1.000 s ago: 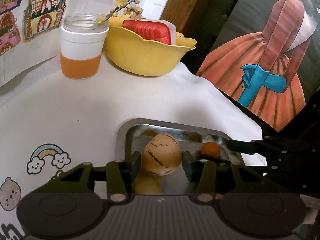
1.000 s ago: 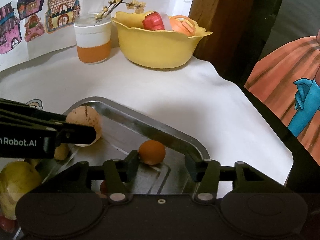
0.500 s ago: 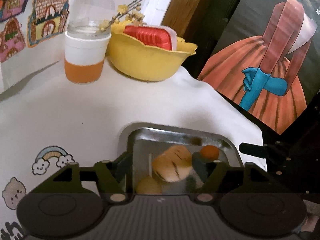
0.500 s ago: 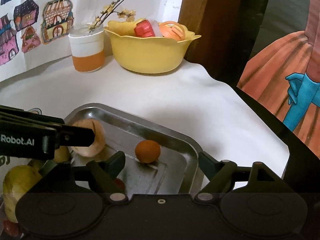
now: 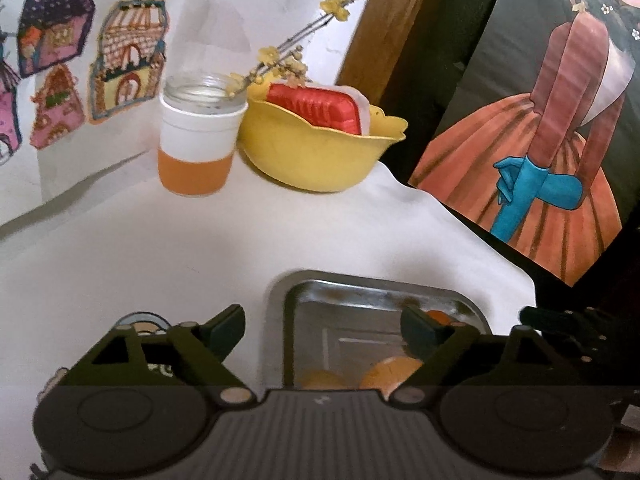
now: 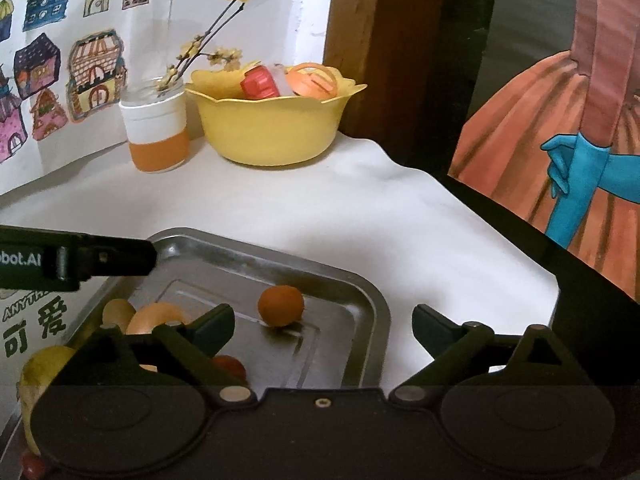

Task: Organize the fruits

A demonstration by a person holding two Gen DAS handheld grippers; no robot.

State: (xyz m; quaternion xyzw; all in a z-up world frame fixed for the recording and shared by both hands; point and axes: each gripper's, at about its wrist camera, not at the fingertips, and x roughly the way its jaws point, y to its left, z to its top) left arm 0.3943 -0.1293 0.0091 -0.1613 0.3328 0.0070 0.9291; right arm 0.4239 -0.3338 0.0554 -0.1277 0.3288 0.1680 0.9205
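White tablecloth, metal tray, both tongs released, fruits half hidden behind them

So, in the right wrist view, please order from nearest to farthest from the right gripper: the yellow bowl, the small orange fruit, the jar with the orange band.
1. Small orange fruit, in the metal tray, just ahead of the right gripper.
2. and 3. Yellow bowl at the back and jar with the orange band to its left: too close to call.
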